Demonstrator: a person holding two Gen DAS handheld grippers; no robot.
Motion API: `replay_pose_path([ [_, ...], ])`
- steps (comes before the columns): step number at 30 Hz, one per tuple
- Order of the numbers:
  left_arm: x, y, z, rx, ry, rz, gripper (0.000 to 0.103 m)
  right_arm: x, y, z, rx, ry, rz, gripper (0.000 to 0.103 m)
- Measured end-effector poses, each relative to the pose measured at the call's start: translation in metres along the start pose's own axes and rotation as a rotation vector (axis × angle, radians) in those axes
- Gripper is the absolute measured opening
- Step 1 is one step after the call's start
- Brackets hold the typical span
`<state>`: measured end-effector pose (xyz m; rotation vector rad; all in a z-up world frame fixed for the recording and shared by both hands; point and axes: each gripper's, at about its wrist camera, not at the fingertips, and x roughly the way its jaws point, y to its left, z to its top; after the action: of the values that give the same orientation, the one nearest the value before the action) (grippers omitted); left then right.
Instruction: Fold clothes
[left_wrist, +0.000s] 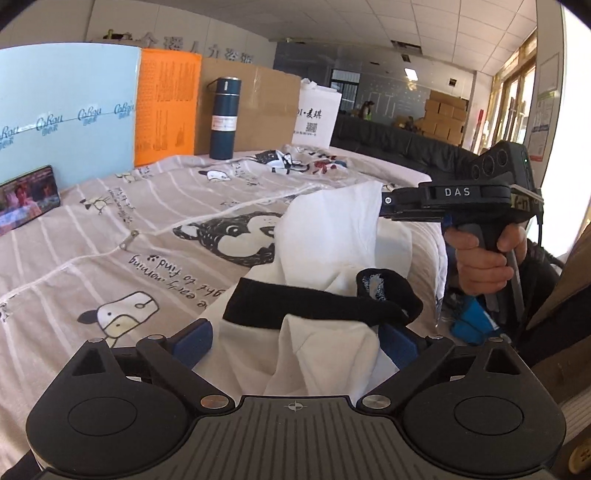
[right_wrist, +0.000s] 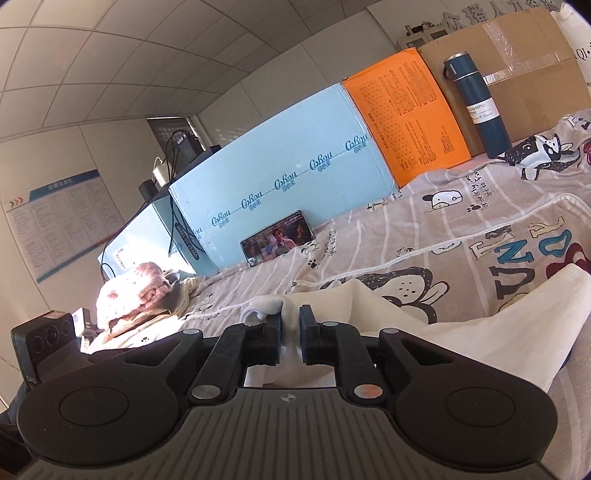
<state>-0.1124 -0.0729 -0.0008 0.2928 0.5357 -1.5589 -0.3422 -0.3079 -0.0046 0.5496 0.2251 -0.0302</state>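
Note:
A white garment (left_wrist: 332, 236) with a black collar band (left_wrist: 317, 302) lies bunched on the cartoon-print bedsheet (left_wrist: 110, 240). My left gripper (left_wrist: 295, 345) stands open wide, its blue pads (left_wrist: 192, 347) on either side of the collar end and not pressing it. To the right, a hand (left_wrist: 480, 258) holds my right gripper (left_wrist: 384, 206), which is shut on a raised fold of the same garment. In the right wrist view the right gripper (right_wrist: 290, 330) pinches a bunch of white cloth (right_wrist: 480, 332) between nearly closed pads.
Along the far edge of the bed stand a light blue box (left_wrist: 66, 110), an orange box (left_wrist: 166, 107), a cardboard box (left_wrist: 258, 107), a dark blue bottle (left_wrist: 224, 118) and a white bag (left_wrist: 317, 118). A phone (left_wrist: 27, 199) leans at the left. Another printed garment (left_wrist: 291, 162) lies at the back.

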Motion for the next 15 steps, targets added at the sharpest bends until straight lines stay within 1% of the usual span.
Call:
replay_pose_path([
  [1,0.001,-0.004,0.002,0.019,-0.014,-0.016,0.096,0.000,0.000,0.000,0.009,-0.008,0.006,0.011],
  [2,0.001,-0.009,0.004,0.039,-0.026,-0.024,0.092,0.001,0.000,0.000,0.016,-0.013,0.013,0.011],
  [3,0.002,-0.016,0.005,0.062,-0.034,-0.019,0.063,0.002,0.001,0.001,0.019,-0.016,0.020,0.011],
  [4,0.003,-0.023,0.005,0.083,-0.041,-0.007,0.022,0.003,0.002,0.002,0.018,-0.019,0.029,0.011],
  [5,0.003,-0.031,0.004,0.098,-0.043,0.029,0.018,0.005,0.003,0.004,0.015,-0.021,0.037,0.011],
  [6,0.003,-0.039,0.003,0.116,-0.049,0.061,0.018,0.006,0.005,0.006,0.011,-0.023,0.044,0.011],
  [7,-0.002,-0.044,0.002,0.142,-0.069,0.086,0.017,0.008,0.006,0.008,0.008,-0.026,0.050,0.011],
  [10,-0.024,-0.047,0.004,0.165,-0.159,0.210,0.016,0.016,0.012,0.017,0.002,-0.043,0.076,0.011],
  [15,-0.066,-0.025,0.016,0.105,-0.345,0.540,0.016,0.032,0.020,0.037,0.013,-0.084,0.091,0.012],
])
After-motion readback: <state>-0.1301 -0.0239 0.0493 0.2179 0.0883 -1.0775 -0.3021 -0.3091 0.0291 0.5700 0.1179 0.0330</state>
